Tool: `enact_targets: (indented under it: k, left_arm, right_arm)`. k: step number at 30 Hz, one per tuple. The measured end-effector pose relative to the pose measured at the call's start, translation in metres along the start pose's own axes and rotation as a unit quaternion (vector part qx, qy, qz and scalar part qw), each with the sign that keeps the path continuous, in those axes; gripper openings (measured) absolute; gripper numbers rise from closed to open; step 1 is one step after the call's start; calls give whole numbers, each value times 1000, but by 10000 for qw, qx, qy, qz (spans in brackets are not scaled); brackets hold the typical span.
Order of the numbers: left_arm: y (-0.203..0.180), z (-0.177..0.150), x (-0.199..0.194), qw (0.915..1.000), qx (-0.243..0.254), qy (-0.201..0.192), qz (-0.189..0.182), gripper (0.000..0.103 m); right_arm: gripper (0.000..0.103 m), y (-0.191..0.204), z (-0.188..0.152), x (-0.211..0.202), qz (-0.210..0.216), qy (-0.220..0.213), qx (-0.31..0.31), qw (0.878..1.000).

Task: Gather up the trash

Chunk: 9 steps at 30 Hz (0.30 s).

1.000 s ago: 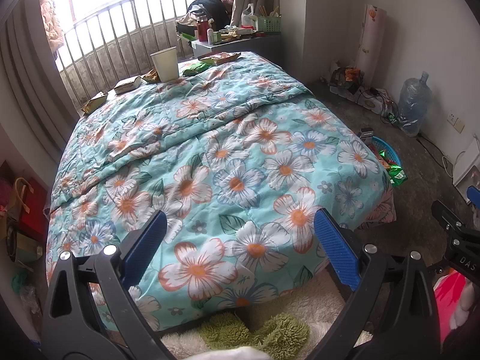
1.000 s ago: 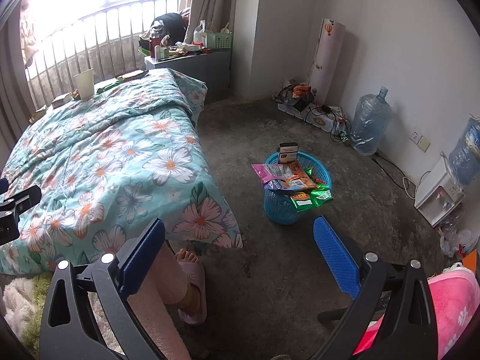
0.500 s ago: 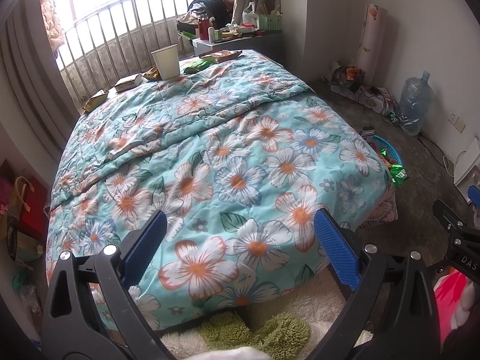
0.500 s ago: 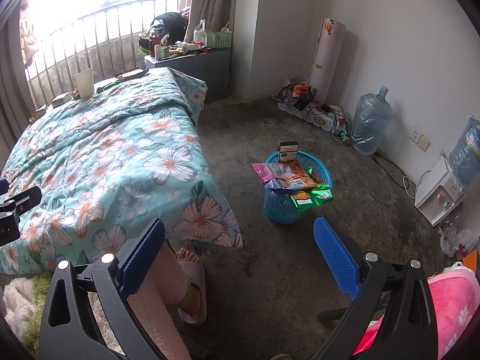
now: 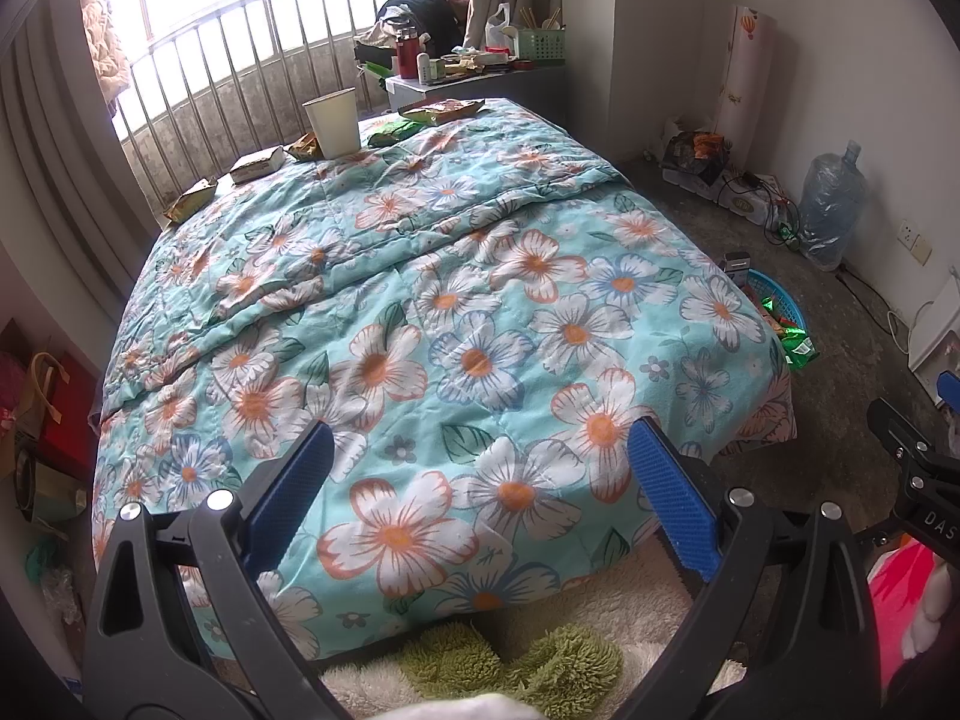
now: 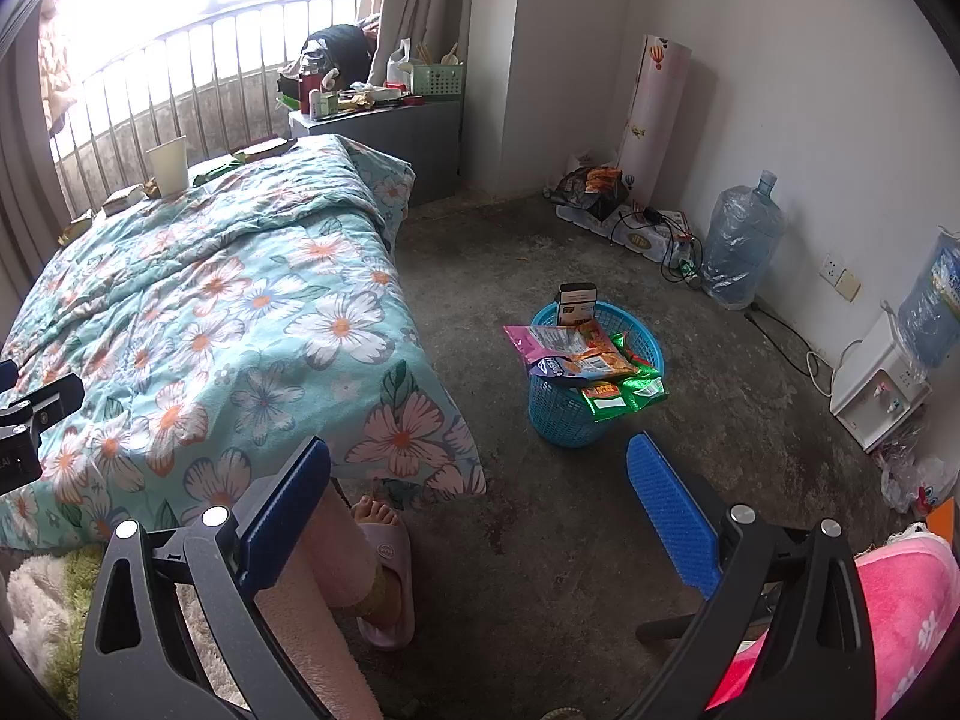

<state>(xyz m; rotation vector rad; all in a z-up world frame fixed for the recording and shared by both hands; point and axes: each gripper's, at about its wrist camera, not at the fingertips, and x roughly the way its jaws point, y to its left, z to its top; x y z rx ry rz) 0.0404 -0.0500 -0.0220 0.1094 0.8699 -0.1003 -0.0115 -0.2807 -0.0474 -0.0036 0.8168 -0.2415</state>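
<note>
Jaws of the left gripper [image 5: 480, 480] and right gripper [image 6: 477, 492] are held wide apart, with nothing gripped. Further away, a blue basket [image 6: 561, 414] heaped with wrappers [image 6: 576, 354] is seen on the floor. Farthest, a paper cup [image 5: 332, 126] and snack packets [image 5: 258, 163] are left along the bed's far edge.

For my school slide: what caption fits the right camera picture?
Open hand-held gripper faces a blue basket overflowing with snack wrappers.

Turquoise floral quilt [image 5: 420, 312], blue basket [image 6: 564, 414], green wrappers [image 6: 624, 393]
</note>
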Motion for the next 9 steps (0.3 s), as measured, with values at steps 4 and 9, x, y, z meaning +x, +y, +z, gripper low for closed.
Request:
enact_targets:
  k: [4, 9]
  left_arm:
    - [0, 0, 0, 10000, -6, 9, 2, 94]
    - [1, 1, 0, 10000, 13, 3, -5, 94]
  right_arm:
    - [96, 0, 0, 0, -4, -1, 2, 10000]
    - [96, 0, 0, 0, 5, -5, 2, 10000]
